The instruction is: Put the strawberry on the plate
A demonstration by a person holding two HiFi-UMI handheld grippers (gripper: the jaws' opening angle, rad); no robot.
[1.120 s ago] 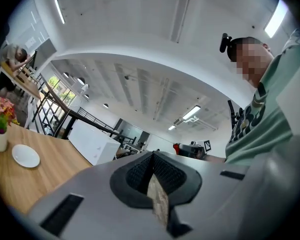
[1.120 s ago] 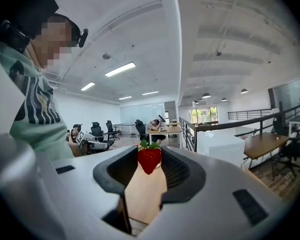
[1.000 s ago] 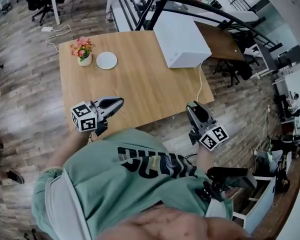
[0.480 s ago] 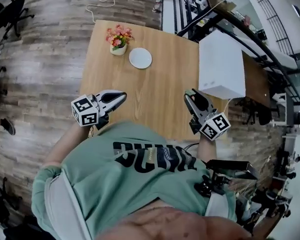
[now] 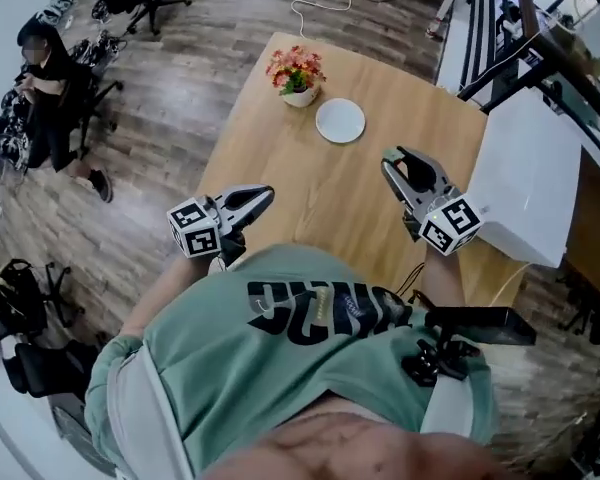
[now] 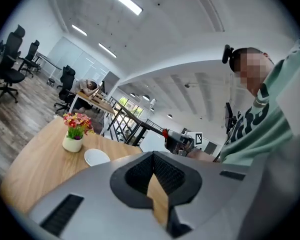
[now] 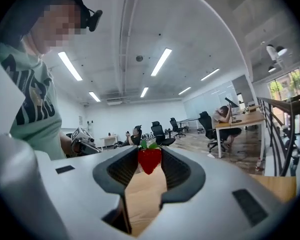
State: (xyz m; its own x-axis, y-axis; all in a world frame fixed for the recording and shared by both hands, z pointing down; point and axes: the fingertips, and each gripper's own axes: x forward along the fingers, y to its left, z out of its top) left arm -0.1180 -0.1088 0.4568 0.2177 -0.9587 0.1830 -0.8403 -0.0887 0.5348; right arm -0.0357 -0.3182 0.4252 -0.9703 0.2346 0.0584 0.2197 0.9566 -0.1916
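Note:
A small red strawberry (image 7: 149, 160) with green leaves sits pinched at the tips of my right gripper (image 7: 149, 154), which is shut on it. In the head view that gripper (image 5: 395, 158) hovers over the wooden table (image 5: 280, 158), pointing toward the white plate (image 5: 340, 121) a short way beyond it. The plate has nothing on it. My left gripper (image 5: 263, 195) is held over the table's near left edge. Its jaws (image 6: 152, 156) meet at the tips, shut with nothing between them. The left gripper view also shows the plate (image 6: 96, 157).
A white pot of pink and red flowers (image 5: 298, 78) stands just beyond the plate. A large white box (image 5: 525, 173) fills the table's right side. A black stair rail (image 5: 500, 28) runs behind it. A seated person (image 5: 40, 78) and office chairs are far left.
Both grippers have come forward over the table, the right one much further, from past the table's near edge toward the plate. The view has swung round, bringing the plate and flowers nearer.

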